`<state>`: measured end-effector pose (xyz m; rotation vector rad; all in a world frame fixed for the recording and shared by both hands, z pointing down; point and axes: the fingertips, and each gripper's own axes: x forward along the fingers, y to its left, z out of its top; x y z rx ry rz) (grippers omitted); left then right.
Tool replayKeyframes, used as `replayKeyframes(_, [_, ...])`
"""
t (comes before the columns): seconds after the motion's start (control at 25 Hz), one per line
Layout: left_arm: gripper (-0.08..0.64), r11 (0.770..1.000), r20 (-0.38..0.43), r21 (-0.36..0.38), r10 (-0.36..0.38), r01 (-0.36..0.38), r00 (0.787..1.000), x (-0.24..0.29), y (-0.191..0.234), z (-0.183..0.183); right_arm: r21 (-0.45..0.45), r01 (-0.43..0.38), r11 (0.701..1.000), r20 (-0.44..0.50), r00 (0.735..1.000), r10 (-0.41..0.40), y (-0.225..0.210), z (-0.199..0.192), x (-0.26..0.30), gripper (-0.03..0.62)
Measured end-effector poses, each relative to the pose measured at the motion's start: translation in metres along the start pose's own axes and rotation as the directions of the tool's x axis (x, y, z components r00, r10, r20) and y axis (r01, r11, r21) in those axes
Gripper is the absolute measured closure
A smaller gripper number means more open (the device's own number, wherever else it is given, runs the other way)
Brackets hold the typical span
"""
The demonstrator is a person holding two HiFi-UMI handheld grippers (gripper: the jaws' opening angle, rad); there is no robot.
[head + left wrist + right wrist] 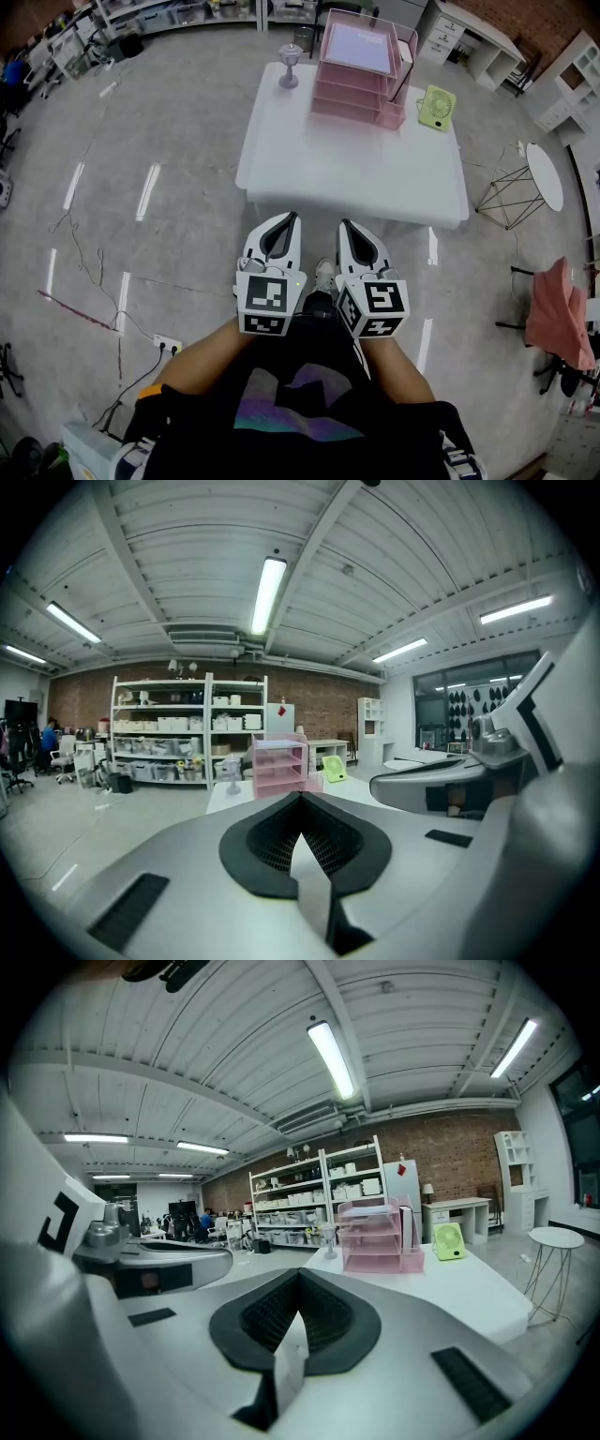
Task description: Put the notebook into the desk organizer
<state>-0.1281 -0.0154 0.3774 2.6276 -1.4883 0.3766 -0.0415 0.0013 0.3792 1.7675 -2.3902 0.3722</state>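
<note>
Notebook [361, 45]: judged to be the pale lavender item laid flat in top level of pink desk organizer [349, 101], at far edge of white table [347, 169] | left gripper [284, 221], right gripper [348, 227]: both clenched, nothing grasped, held well short of table | progress: placement judged done; nothing seen left.

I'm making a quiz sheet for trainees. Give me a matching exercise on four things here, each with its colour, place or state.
Things:
1 desk organizer
2 small fan
3 stemmed object
4 left tool

Colour, place or state:
a shut, empty
b pale green
c pink
d far left corner of the table

Pairs: 1-c; 2-b; 3-d; 4-a
</note>
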Motion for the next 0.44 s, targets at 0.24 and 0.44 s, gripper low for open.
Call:
replayKeyframes(0.24, [0.551, 1.000, -0.004, 0.000, -0.004, 0.004, 1.000, 0.0032, -0.0028, -0.0015, -0.003, 0.002, 1.000, 0.000, 1.000, -0.002, -0.0040, 0.0003, 0.0004, 0.577])
replayKeyframes(0.44, [0.551, 1.000, -0.008, 0.005, -0.010, 0.010, 1.000, 0.0069, -0.0063, -0.0032, -0.003, 0.003, 1.000, 0.000, 1.000, -0.003, -0.0081, -0.0009, 0.0003, 0.577])
